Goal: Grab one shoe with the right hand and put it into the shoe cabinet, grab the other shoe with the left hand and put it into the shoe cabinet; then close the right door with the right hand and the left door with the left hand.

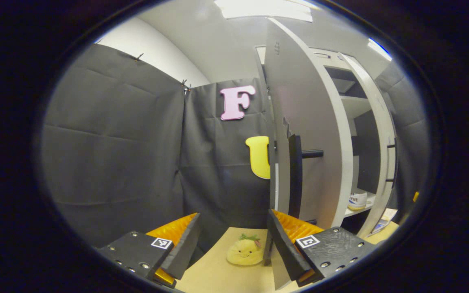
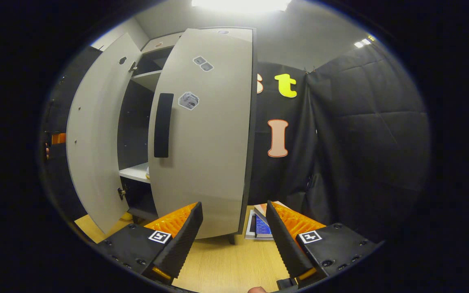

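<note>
Left gripper view: left gripper (image 1: 232,244) spread wide, empty, fingers (image 1: 283,244) pointing at the outer edge of the left door (image 1: 307,134), which stands open, edge-on just right of the tool, its black handle (image 1: 295,175) running vertical and close ahead. One shoe (image 1: 357,200) sits on the lower shelf (image 1: 354,209) inside the shoe cabinet (image 1: 352,106), well right of the door (second shoe not clearly seen). A yellow plush toy (image 1: 244,251) lies on the wood floor (image 1: 218,272) between the fingers, farther off. Right gripper view: right gripper (image 2: 234,240) also wide, holding nothing, facing the right door (image 2: 206,134) from outside; door partly swung, its long black handle (image 2: 163,125) upright, up and left of the tool. Right hand looks nearer its door face, so a push there seems to come first. Booklets (image 2: 261,224) lie on the wood floor (image 2: 226,264) by the door's lower corner; black cloth walls all round, ceiling light on.
</note>
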Demonstrator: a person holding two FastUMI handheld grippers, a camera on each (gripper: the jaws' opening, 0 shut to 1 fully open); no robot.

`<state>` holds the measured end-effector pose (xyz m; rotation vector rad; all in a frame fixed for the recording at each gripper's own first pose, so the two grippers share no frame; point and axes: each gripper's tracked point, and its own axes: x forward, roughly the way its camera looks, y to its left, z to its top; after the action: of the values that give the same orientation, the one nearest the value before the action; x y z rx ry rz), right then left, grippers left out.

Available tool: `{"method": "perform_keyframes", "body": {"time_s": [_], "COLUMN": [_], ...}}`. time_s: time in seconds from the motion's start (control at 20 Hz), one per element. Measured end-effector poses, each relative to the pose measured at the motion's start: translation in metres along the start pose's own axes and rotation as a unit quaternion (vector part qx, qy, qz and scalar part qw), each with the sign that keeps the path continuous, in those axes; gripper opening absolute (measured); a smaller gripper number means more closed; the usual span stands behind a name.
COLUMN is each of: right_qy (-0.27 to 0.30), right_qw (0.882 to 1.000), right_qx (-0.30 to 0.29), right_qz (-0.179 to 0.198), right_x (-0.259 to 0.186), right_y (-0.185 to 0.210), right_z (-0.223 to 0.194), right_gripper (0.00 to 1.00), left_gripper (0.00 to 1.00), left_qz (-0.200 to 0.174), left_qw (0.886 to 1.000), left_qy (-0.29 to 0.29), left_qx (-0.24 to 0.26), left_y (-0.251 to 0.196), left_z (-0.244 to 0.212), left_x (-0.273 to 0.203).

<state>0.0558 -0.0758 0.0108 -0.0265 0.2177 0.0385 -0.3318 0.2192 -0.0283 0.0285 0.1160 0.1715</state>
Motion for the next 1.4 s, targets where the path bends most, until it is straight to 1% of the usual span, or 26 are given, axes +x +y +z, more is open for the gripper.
{"method": "perform_keyframes", "body": {"time_s": [0.2,0.35,0.4,0.6,0.7,0.9,1.05,1.25,1.4], "right_qy": [0.004,0.008,0.009,0.009,0.008,0.013,0.01,-0.002,-0.01], "right_qw": [1.0,1.0,1.0,1.0,1.0,0.999,0.999,1.0,1.0], "right_qx": [-0.004,-0.003,-0.001,0.0,0.001,0.005,0.011,0.017,0.024], "right_qz": [0.003,-0.002,-0.005,-0.015,-0.02,-0.03,-0.033,-0.024,-0.005], "right_x": [-0.003,-0.005,-0.006,-0.005,-0.006,-0.009,-0.013,-0.014,-0.016], "right_y": [-0.001,-0.007,-0.01,-0.019,-0.024,-0.034,-0.039,-0.033,-0.02], "right_z": [-0.004,-0.007,-0.008,-0.007,-0.008,-0.012,-0.01,-0.001,0.005], "right_gripper": [0.97,0.98,0.96,0.98,0.96,0.98,0.98,0.98,0.97], "left_gripper": [0.94,0.94,0.94,0.94,0.94,0.94,0.94,0.94,0.94], "left_qz": [-0.017,-0.031,-0.037,-0.062,-0.075,-0.109,-0.122,-0.133,-0.132], "left_qw": [1.0,0.999,0.999,0.998,0.997,0.994,0.992,0.991,0.991], "left_qy": [-0.003,-0.005,-0.006,-0.006,-0.006,-0.008,-0.015,-0.019,-0.014], "left_qx": [-0.008,-0.013,-0.016,-0.032,-0.036,-0.029,-0.016,-0.008,-0.011], "left_y": [-0.023,-0.038,-0.045,-0.074,-0.091,-0.131,-0.15,-0.159,-0.154], "left_z": [0.001,0.002,0.003,0.002,0.004,0.006,0.008,0.006,0.001], "left_x": [-0.001,0.001,0.001,0.007,0.012,0.02,0.013,-0.004,-0.017]}}
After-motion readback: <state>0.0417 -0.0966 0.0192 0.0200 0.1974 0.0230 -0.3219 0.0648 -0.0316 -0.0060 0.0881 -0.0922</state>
